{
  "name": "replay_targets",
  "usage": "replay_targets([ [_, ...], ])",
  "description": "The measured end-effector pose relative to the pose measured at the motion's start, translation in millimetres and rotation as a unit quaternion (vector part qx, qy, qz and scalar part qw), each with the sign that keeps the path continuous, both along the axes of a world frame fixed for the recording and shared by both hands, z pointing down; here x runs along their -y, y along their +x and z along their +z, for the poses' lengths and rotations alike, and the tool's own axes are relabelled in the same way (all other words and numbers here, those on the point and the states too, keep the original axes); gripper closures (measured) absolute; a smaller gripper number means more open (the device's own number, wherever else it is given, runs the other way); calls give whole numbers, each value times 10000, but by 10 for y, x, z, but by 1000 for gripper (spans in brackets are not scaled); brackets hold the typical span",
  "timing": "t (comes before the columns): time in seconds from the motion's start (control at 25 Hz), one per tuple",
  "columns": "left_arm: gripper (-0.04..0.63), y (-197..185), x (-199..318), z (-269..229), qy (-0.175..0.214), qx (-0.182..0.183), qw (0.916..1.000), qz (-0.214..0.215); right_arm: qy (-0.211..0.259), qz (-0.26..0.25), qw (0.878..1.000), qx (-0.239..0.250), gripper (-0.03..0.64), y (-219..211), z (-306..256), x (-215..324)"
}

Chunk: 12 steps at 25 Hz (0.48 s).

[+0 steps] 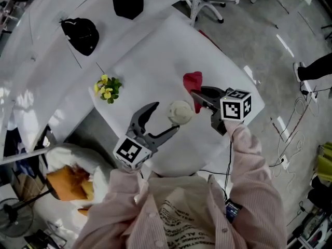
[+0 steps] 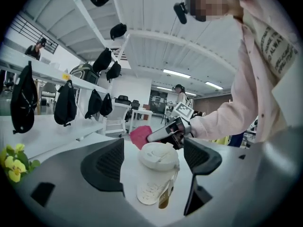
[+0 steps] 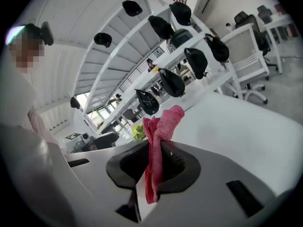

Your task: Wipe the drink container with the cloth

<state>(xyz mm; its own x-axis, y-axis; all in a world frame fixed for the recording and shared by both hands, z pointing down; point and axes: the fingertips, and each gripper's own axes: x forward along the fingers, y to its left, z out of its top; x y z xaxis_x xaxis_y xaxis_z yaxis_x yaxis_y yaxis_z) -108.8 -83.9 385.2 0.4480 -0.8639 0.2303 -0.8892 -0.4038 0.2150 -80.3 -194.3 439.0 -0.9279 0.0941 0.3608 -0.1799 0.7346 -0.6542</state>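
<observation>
**Cup bracketed, cloth pinched**

Looking at a lidded white cup (image 1: 180, 112) standing upright on the white table (image 1: 155, 51), roughly mid-table. Sitting right between the jaws of the left gripper (image 1: 165, 117), spread wide open around it. Got a little brown tag (image 2: 164, 197) dangling down the side too. Seems to be a gap on both sides of the cup in the left gripper view, though from the head view can't really rule out a jaw tip brushing it.

Over to the right gripper (image 3: 154, 167): clamped tight on a red cloth (image 3: 161, 126), with a bunch sticking out past the jaws and a tail hanging below. Held just beside the cup, cloth clear of the lid.

Also spotted some yellow flowers (image 1: 107, 88) lying on the table off to the left, well apart from the cup.
</observation>
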Motion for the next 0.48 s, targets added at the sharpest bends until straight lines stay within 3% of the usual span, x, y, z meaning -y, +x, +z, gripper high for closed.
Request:
replay_targets([
  [0.32,212,78,-160,-324,275,187,9988,-370,1135,858,9893,319,571,388,-662,-388],
  [0.36,252,88,-182,-371,322,232,9982,-442,1224,947,9872,378,571,435,-746,-447],
  [0.44,462,90,-221,-453,418,314,9969,-589,1397,1107,9828,485,571,522,-906,-556],
  [0.48,474,94,-242,-482,463,354,9964,-612,1471,1176,9806,536,571,561,-980,-610],
])
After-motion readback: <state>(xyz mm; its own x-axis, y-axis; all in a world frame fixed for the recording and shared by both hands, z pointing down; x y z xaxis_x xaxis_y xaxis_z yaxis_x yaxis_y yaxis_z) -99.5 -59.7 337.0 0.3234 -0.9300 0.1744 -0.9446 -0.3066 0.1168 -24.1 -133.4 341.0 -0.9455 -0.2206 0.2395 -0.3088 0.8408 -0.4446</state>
